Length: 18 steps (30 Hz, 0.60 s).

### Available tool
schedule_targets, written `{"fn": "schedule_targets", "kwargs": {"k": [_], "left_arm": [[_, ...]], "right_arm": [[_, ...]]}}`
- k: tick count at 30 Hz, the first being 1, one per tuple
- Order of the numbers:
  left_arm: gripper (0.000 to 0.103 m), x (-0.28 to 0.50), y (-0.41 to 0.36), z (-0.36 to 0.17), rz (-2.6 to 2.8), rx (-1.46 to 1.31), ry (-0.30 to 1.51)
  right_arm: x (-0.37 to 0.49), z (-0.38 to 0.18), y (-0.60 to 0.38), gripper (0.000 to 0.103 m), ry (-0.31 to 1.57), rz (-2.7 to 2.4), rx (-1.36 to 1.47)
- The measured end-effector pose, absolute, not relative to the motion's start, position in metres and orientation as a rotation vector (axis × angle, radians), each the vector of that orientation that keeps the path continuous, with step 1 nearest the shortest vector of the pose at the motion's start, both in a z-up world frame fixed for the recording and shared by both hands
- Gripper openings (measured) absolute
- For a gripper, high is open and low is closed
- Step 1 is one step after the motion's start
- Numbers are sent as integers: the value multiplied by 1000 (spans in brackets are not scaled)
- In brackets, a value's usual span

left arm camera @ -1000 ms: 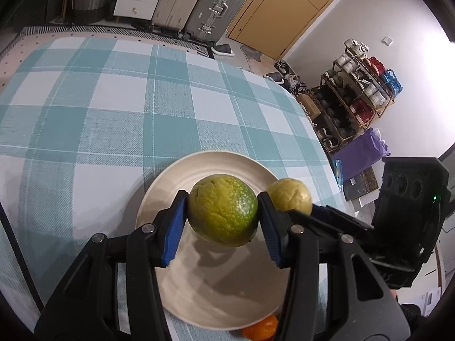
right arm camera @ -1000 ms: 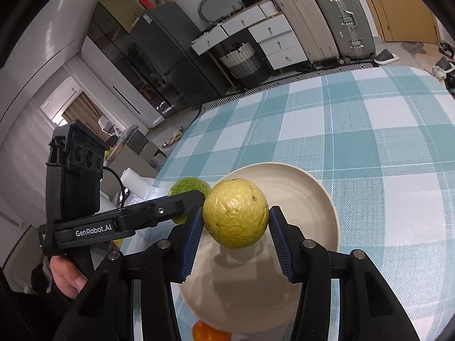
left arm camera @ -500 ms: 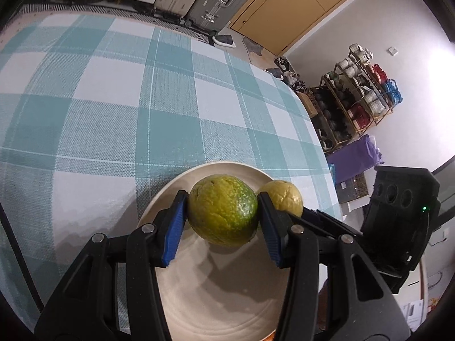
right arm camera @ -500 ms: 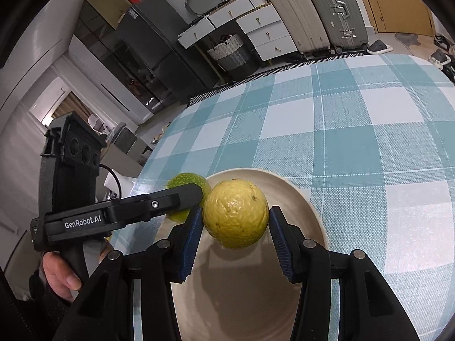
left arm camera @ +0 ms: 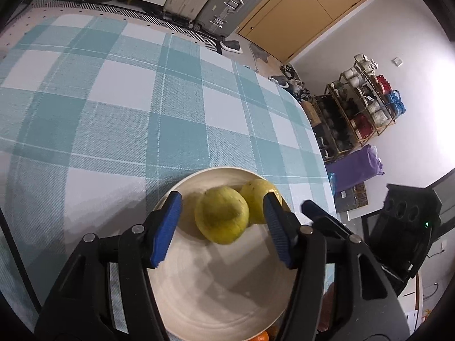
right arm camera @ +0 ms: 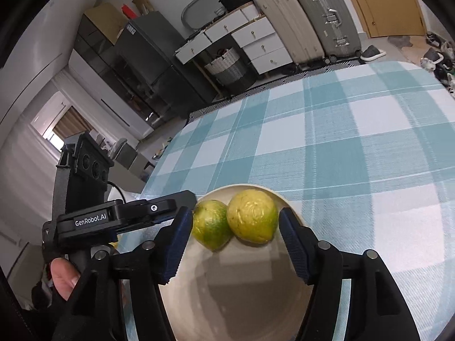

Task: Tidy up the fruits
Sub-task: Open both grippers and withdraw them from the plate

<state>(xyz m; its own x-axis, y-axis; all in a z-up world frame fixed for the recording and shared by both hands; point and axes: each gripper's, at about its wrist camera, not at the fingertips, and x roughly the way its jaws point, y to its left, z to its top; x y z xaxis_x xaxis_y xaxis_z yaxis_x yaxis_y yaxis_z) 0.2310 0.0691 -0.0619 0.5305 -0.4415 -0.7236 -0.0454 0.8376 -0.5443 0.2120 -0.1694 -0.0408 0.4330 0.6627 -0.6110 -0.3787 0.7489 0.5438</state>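
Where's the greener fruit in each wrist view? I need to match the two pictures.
Left wrist: the greener fruit lies low centre on the plate, between the opening left gripper pads, the yellower fruit at its right.
Right wrist: greener fruit lies left of the yellower one, beside the right gripper's left pad.
Shared landmark: the silver suitcase.

Two close, downward-tilted wrist fisheyes, opposite sides, sharing one plate (left arm camera: 182,187) (right arm camera: 287,201).
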Motion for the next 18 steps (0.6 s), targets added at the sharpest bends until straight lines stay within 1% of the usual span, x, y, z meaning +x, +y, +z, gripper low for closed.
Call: {"fn": "schedule_targets", "kwargs": {"k": [2,6,8,10,12,14,17,18], "left_arm": [[56,224,68,-55,-229,-516,985],[57,205,59,-38,-177,-411,953],[58,195,55,-28,-163,-372,932],[60,184,50,-20,-140,-329,914],[61,172,45,-12,-128,-291,895],[61,161,39,-4,-112,-257,882],[65,145,34,4,-95,-226,865],[68,141,33,6,-88,-217,860]], "right_arm": [[205,-36,-175,73,889,658,350],[187,-23,-183,81,834,640,303],[175,-15,-186,87,805,625,271],[163,-7,-189,88,772,619,244],[154,-1,-190,91,745,611,227],[147,5,-192,99,714,607,223],[134,14,-196,100,670,603,215],[130,16,-197,100,664,604,210]]}}
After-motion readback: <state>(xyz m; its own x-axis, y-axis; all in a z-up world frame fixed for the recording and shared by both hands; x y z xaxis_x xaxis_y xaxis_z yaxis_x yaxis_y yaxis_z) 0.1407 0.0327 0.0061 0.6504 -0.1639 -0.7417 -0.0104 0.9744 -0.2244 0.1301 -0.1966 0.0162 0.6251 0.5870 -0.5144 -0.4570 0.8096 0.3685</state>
